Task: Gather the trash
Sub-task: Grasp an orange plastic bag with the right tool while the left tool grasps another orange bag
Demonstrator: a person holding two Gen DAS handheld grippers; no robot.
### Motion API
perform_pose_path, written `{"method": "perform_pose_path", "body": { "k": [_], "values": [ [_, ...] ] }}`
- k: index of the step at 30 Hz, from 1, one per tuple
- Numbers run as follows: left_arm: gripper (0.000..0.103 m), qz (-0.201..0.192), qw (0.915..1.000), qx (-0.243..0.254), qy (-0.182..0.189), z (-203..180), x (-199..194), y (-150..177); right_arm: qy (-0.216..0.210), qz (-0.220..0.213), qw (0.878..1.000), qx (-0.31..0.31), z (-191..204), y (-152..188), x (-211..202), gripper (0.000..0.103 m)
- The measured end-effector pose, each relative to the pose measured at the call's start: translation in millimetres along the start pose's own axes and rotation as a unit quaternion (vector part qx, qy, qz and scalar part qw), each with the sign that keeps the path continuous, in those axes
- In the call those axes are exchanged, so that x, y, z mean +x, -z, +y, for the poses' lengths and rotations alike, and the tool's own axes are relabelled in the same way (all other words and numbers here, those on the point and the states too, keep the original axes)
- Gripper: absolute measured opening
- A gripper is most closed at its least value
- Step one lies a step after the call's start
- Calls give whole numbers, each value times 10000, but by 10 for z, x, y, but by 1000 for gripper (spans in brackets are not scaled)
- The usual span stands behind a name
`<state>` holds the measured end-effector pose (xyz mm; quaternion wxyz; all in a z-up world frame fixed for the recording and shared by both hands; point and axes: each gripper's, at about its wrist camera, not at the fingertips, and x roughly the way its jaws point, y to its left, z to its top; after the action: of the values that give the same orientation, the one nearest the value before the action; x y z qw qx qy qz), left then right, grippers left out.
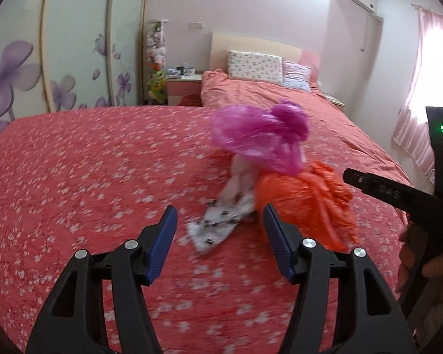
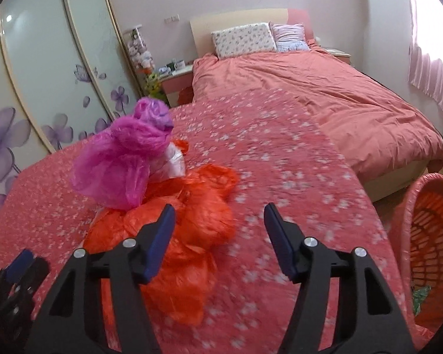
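Magenta bag (image 1: 260, 132), orange bag (image 1: 307, 203), red white-flowered bedspread (image 1: 73, 177)

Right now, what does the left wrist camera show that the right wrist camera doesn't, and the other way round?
Only the left wrist view shows the white patterned wrapper lying beside the orange bag, and the air conditioner on the wall. Only the right wrist view shows the pink basket standing off the bed's right edge. Both show the magenta bag on top of the orange bag, the floral bedspread, the pillows, and open grippers, left and right.
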<state>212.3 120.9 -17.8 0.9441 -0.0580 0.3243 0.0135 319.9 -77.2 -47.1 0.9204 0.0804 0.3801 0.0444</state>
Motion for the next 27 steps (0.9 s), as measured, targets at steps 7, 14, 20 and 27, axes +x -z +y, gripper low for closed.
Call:
{"method": "perform_pose_path", "body": {
  "k": [7, 14, 20, 27],
  "values": [
    [60, 117, 9998, -147, 111, 57, 3, 46, 326, 519, 9978, -239, 82, 125, 326, 37],
    [66, 140, 9988, 72, 469, -225, 96, -29, 876, 354, 9954, 169, -397, 230, 94, 31],
    [69, 373, 9970, 111, 665, -507, 339, -146, 987, 291, 9934, 504, -834, 365, -108, 31],
    [72, 695, 9960, 208, 519, -759, 560, -128, 843, 304, 9945, 538, -961, 455, -187, 31]
  ]
}}
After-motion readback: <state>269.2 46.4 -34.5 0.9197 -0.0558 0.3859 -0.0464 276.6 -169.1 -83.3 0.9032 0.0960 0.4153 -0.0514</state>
